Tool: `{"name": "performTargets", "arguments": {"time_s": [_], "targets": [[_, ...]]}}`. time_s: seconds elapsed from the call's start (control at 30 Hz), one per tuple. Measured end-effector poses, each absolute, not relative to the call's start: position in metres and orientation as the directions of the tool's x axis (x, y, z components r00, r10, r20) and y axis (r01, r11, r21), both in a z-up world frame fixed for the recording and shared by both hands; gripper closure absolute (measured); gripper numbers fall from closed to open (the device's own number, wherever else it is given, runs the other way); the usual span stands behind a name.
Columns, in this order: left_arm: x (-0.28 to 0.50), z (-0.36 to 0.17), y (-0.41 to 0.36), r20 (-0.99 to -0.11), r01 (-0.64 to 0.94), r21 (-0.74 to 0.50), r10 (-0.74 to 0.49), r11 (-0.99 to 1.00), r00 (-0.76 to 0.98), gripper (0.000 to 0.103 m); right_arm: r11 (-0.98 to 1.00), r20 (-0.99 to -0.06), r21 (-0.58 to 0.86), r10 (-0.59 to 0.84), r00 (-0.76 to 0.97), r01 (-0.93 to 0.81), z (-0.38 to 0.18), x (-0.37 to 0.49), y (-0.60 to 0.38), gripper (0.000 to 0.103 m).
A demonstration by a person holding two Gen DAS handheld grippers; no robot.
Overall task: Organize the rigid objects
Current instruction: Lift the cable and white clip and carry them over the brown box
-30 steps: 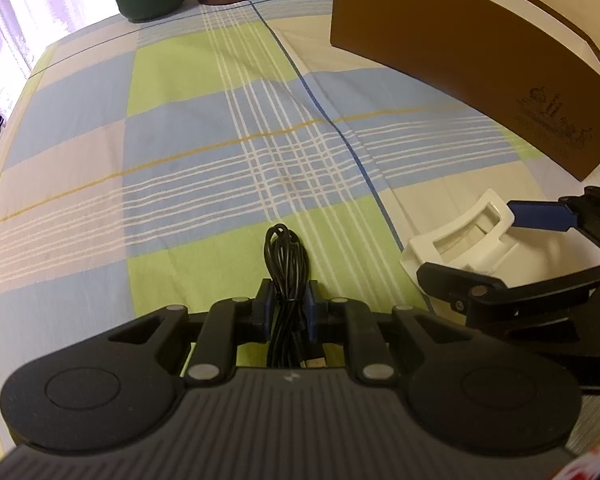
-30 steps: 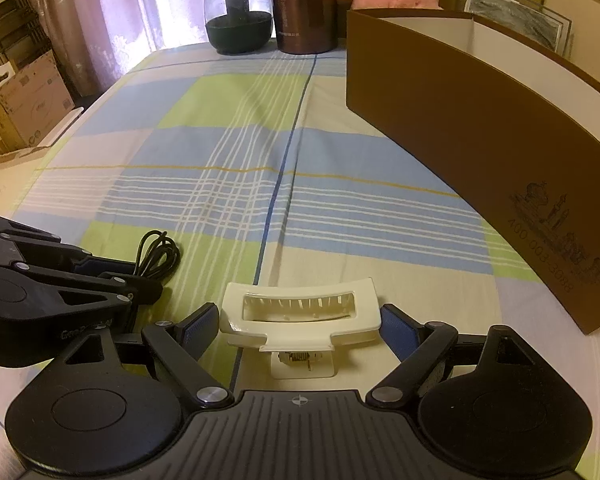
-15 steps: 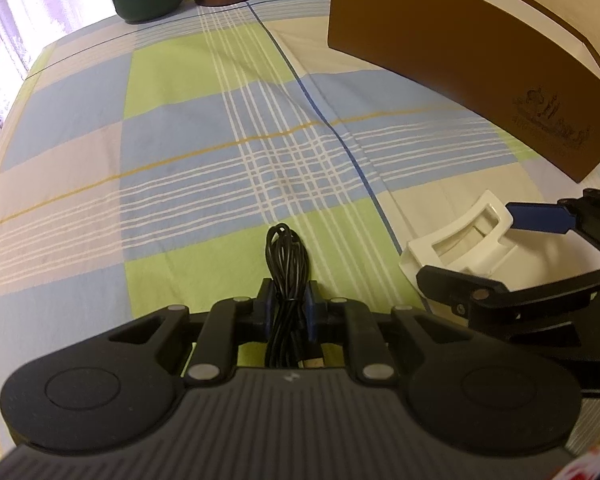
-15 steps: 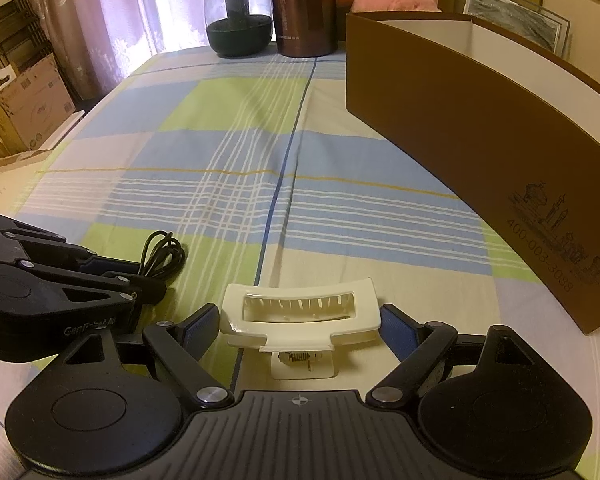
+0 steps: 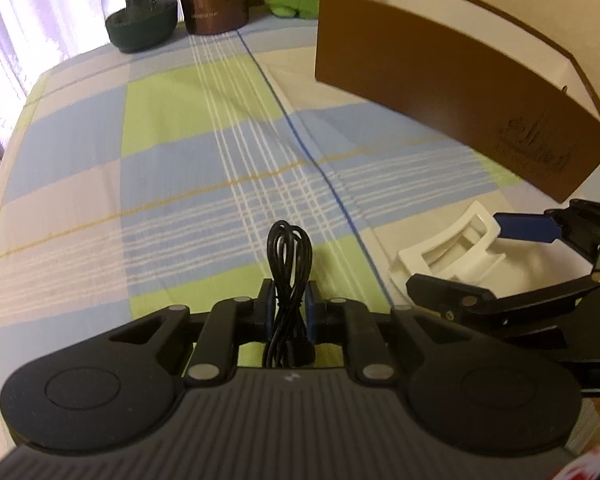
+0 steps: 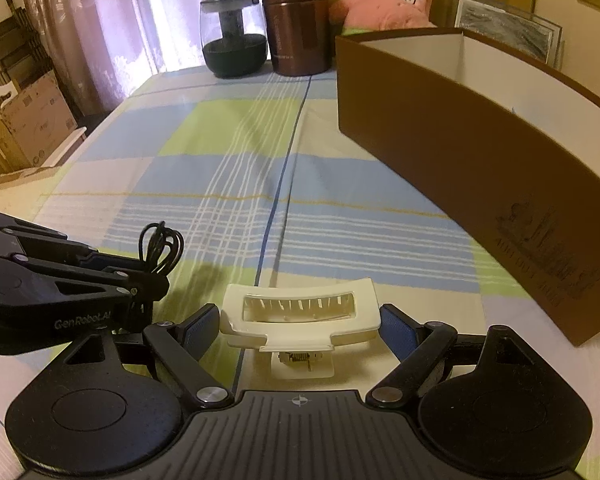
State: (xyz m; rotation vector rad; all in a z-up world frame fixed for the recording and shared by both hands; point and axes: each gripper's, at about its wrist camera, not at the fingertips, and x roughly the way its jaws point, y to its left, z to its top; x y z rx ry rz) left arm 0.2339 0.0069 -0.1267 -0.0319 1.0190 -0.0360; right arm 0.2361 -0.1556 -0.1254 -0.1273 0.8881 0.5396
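plaid tablecloth (image 6: 228, 184) under brown box (image 6: 480, 168); curtains (image 6: 140, 12) behind.

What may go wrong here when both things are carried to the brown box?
The left gripper pinches only the middle of the black cable, so loose loops may catch on the box rim. The right gripper holds the white hair clip by its ends; it might slip out.

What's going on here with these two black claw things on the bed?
A person holds a gripper in each hand, tidying small items. The left gripper is shut on a coiled black cable. The right gripper has a white hair clip between its fingers, seemingly gripped by its ends. A brown box stands open nearby, probably where both items go.
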Motion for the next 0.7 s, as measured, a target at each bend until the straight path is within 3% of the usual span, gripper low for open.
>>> {"name": "performTargets", "arguments": {"time_s": [0.7], "targets": [[0.237, -0.091, -0.006, -0.803, 0.048, -0.047, -0.066, 0.998, 0.592, 0.095, 0.869, -0.715, 0.127, 0.415, 0.563, -0.478, -0.102, 0.243, -0.175, 0.020]]}}
